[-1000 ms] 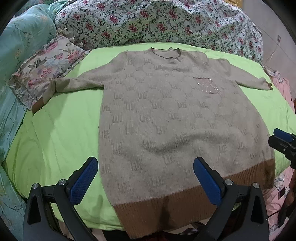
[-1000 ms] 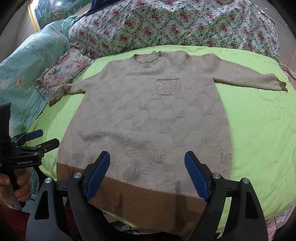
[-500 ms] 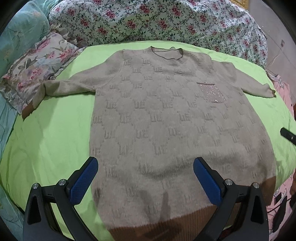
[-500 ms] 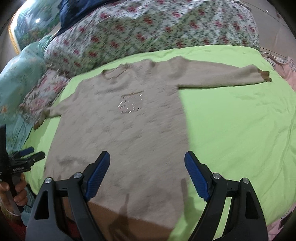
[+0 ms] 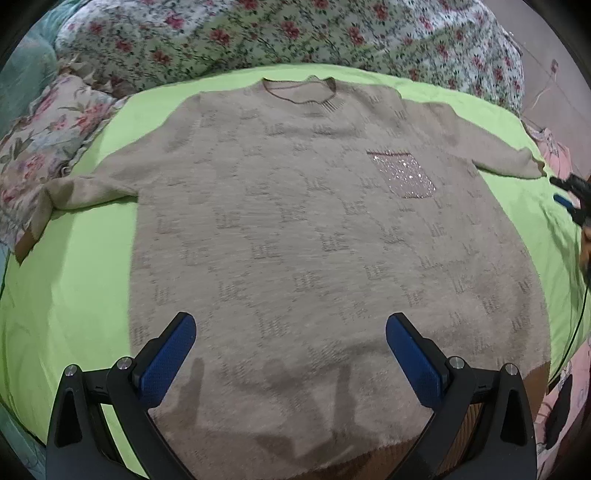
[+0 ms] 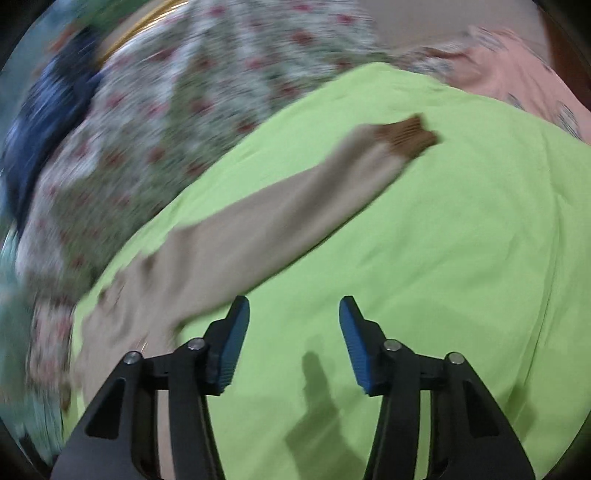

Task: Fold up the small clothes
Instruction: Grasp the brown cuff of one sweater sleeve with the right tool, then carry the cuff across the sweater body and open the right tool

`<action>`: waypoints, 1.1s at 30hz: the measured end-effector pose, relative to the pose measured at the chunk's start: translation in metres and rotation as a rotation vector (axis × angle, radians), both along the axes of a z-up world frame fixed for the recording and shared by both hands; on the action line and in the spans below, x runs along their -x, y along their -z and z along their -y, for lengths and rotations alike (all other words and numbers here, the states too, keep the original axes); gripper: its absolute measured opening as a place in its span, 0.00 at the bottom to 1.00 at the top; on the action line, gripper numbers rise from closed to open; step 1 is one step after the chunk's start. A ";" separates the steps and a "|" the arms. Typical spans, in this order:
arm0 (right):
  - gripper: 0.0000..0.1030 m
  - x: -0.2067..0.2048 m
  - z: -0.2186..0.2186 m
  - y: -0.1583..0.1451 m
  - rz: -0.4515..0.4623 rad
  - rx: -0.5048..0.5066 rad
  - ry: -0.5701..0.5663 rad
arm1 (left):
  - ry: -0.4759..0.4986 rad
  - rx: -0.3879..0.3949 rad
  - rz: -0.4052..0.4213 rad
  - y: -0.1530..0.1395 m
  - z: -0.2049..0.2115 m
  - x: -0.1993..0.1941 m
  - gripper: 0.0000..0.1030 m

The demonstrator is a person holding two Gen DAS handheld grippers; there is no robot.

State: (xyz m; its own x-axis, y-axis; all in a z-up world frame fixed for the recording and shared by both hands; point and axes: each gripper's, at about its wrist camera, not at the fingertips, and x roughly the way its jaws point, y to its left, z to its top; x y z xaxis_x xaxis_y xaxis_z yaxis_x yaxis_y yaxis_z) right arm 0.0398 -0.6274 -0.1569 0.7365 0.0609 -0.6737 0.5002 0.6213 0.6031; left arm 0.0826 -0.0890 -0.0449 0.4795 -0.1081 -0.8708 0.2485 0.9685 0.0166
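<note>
The left hand-held gripper (image 5: pixel 290 345) hangs spread wide over the lower body of the beige knitted sweater with brown ribbed hem (image 5: pixel 314 240), which lies flat on the lime-green bed sheet (image 5: pixel 74 295). The right hand-held gripper (image 6: pixel 294 341), jaws just narrowing with only sheet between them, sits beside the sweater's brown-cuffed sleeve (image 6: pixel 280 218). A floral quilt (image 5: pixel 295 33) crowds the bed's far edge, a frilled floral pillow (image 5: pixel 40 144) its left corner.

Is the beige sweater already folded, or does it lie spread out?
Spread out. The sweater lies flat on the green sheet, front up, both sleeves stretched sideways, no fold visible.
</note>
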 end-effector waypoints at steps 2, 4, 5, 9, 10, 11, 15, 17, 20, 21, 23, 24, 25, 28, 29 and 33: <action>0.44 -0.011 0.022 0.006 -0.009 0.003 0.043 | 0.001 -0.004 -0.014 0.004 0.004 -0.005 1.00; 0.44 -0.025 0.047 0.012 -0.008 -0.005 0.097 | -0.003 -0.007 -0.029 0.009 0.007 -0.012 1.00; 0.44 -0.034 0.060 0.016 -0.004 -0.015 0.122 | -0.006 -0.006 -0.040 0.012 0.009 -0.015 1.00; 0.44 -0.058 0.097 0.038 -0.045 -0.046 0.207 | -0.016 0.006 -0.076 0.021 0.014 -0.028 1.00; 0.43 -0.065 0.102 0.044 -0.055 -0.029 0.217 | -0.017 0.011 -0.081 0.022 0.015 -0.031 1.00; 0.36 -0.069 0.106 0.048 -0.052 -0.028 0.221 | -0.017 0.013 -0.080 0.022 0.016 -0.032 1.00; 0.08 -0.074 0.106 0.045 -0.031 -0.022 0.221 | -0.017 0.022 -0.073 0.022 0.016 -0.036 1.00; 0.07 -0.071 0.094 0.026 0.029 0.020 0.182 | -0.017 0.032 -0.075 0.024 0.013 -0.036 1.00; 0.07 -0.071 0.061 -0.008 0.104 0.069 0.081 | -0.019 0.048 -0.088 0.029 0.009 -0.036 1.00; 0.07 -0.072 0.041 -0.024 0.137 0.086 0.027 | -0.021 0.056 -0.090 0.030 0.007 -0.035 1.00; 0.07 -0.079 0.008 -0.044 0.179 0.080 -0.068 | -0.026 0.073 -0.091 0.031 0.003 -0.033 1.00; 0.07 -0.083 -0.009 -0.051 0.190 0.071 -0.110 | -0.028 0.085 -0.090 0.030 0.000 -0.032 1.00; 0.07 -0.089 -0.030 -0.058 0.203 0.054 -0.163 | -0.029 0.092 -0.089 0.030 -0.002 -0.030 1.00; 0.07 -0.111 -0.101 -0.073 0.247 -0.026 -0.336 | -0.037 0.114 -0.070 0.025 -0.015 -0.026 1.00; 0.07 -0.118 -0.126 -0.075 0.259 -0.053 -0.391 | -0.041 0.120 -0.064 0.023 -0.018 -0.026 1.00; 0.07 -0.158 -0.236 -0.083 0.288 -0.147 -0.607 | -0.057 0.165 -0.040 0.015 -0.040 -0.027 1.00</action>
